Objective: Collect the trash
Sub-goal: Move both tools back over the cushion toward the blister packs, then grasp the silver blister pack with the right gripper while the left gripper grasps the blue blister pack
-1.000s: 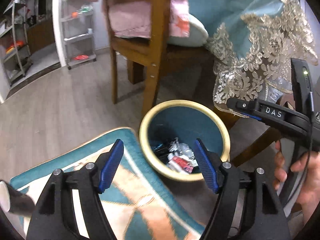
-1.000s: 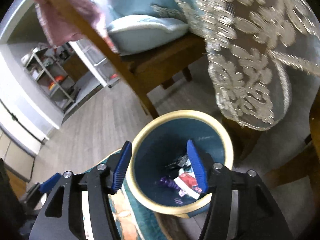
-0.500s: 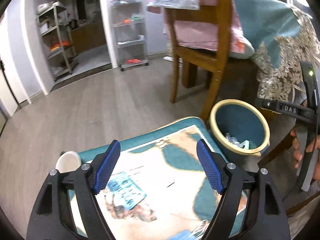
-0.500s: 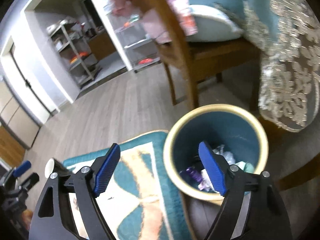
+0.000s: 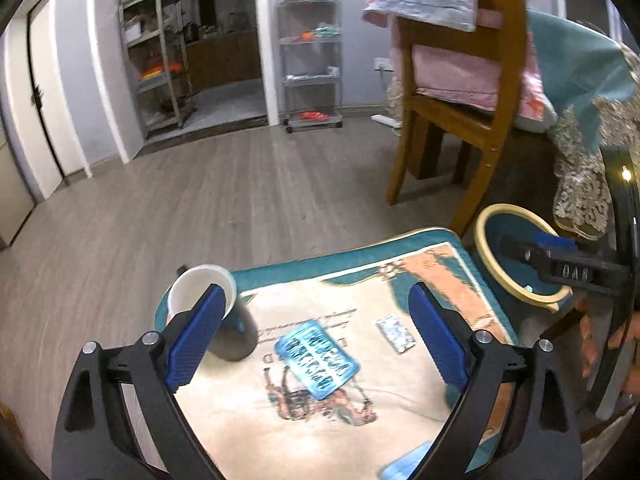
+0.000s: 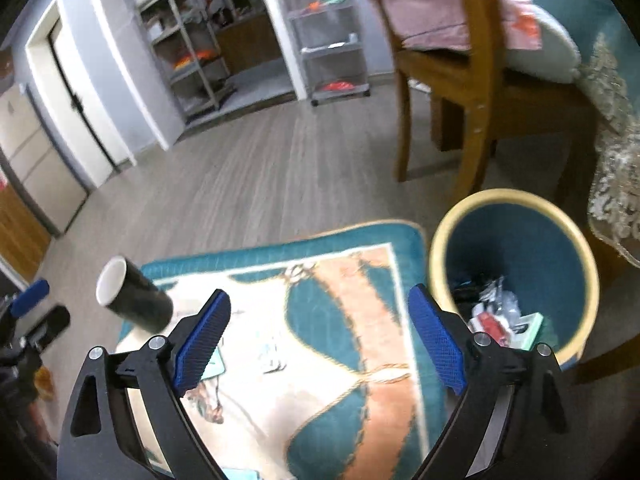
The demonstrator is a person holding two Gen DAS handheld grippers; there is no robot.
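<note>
My left gripper (image 5: 316, 336) hangs over a patterned rug (image 5: 436, 256), its jaws opening with nothing between them. A black paper cup (image 5: 216, 320) lies on its side by the left fingertip. A blue wrapper (image 5: 316, 358) and a small silvery packet (image 5: 395, 334) lie flat on the rug between the fingers. My right gripper (image 6: 320, 338) is also opening and empty, above the rug (image 6: 320, 256). The teal bin with a cream rim (image 6: 516, 272) stands to its right, with wrappers inside. The black cup (image 6: 134, 300) lies at the rug's left corner.
A wooden chair (image 5: 452, 120) with pink cloth stands behind the bin (image 5: 516, 256), beside a lace-edged tablecloth (image 5: 584, 176). Metal shelves (image 5: 312, 60) line the far wall across bare wood floor. Another blue wrapper (image 5: 408, 464) lies near the rug's front edge.
Both grippers swung left, away from over the bin and onto the rug, and their jaws spread wider. The cup and the wrappers on the rug came into view.
</note>
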